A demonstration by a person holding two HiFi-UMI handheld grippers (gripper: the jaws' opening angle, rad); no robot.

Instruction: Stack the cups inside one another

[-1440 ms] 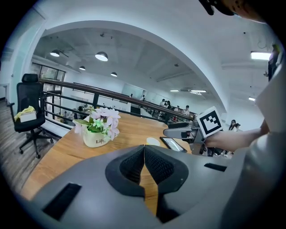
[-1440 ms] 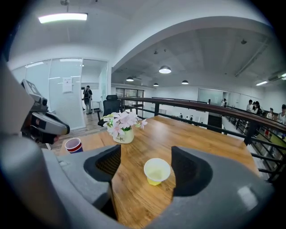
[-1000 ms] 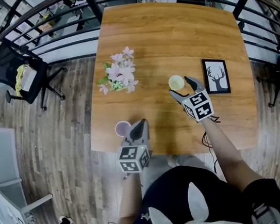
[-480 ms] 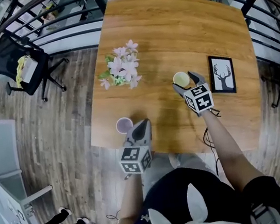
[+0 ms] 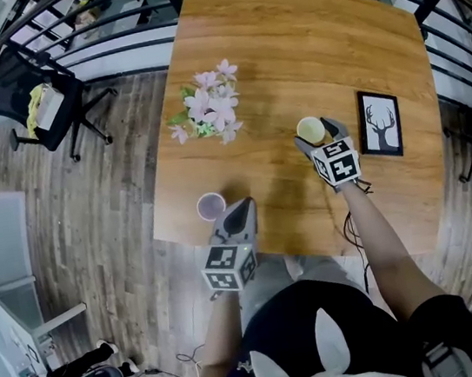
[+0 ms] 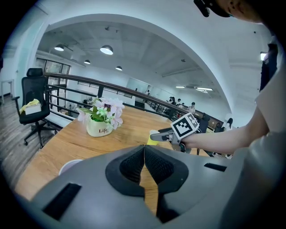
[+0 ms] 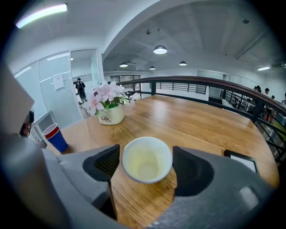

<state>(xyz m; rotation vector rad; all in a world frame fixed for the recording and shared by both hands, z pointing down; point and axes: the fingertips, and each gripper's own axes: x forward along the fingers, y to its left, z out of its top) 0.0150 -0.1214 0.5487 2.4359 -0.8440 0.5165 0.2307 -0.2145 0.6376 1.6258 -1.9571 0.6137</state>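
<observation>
A pale yellow cup (image 5: 310, 131) stands upright on the wooden table (image 5: 286, 53), right of centre. My right gripper (image 5: 316, 133) has its jaws on either side of it, and in the right gripper view both pads touch the yellow cup (image 7: 146, 159). A second cup (image 5: 211, 205), purple-rimmed from above, stands near the table's front left edge. In the right gripper view this second cup (image 7: 56, 137) shows blue with a red band at the top. My left gripper (image 5: 238, 212) hovers just right of it, shut and empty, its pads (image 6: 144, 163) pressed together.
A white pot of pink flowers (image 5: 211, 108) stands at mid-left on the table. A framed deer picture (image 5: 382, 124) lies just right of the yellow cup. A black railing (image 5: 109, 44) runs behind the table, and an office chair (image 5: 23, 88) stands on the floor at left.
The right gripper's jaws have narrowed from wide open to touching the yellow cup. The left gripper has stayed beside the purple-rimmed cup.
</observation>
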